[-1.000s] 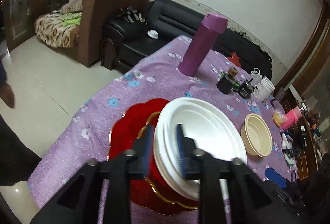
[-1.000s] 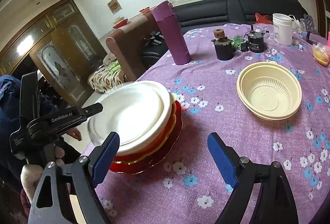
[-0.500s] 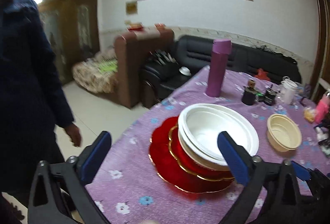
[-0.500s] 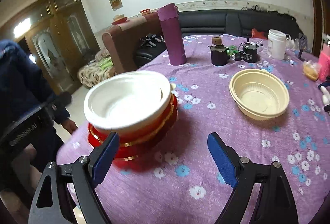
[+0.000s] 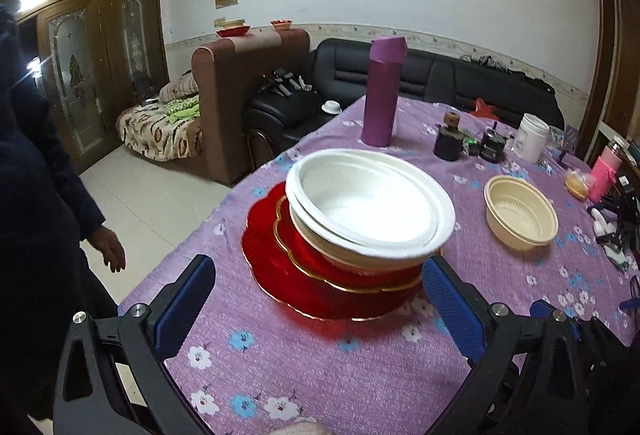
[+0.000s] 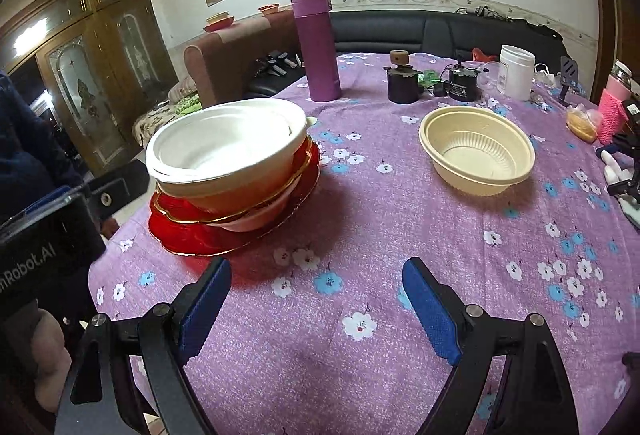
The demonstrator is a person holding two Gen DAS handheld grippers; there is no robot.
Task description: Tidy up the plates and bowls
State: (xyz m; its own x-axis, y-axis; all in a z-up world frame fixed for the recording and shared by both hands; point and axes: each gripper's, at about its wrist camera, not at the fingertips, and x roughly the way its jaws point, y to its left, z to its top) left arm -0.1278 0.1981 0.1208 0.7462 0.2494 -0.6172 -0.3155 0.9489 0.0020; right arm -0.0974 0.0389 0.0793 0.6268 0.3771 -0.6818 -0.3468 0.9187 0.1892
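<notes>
Ahead of both grippers, the round table w/ purple flowered cloth (image 6: 360,219) fills the view. On it, straight ahead of the left gripper (image 5: 318,299) and ahead-left of the right gripper (image 6: 316,299), the scalloped red gold-rimmed plates (image 5: 280,275) carry the nested white foam bowls (image 5: 368,207), tilted. Ahead-right of both, well apart from the stack, sits the ribbed cream plastic bowl (image 6: 478,151), upright. Beyond the stack stands a tall purple flask (image 6: 316,47). Left gripper's jaws have just been opening: released, spread wide, nothing btwn them. Right gripper: jaws apart, holding nothing, over bare cloth.
</notes>
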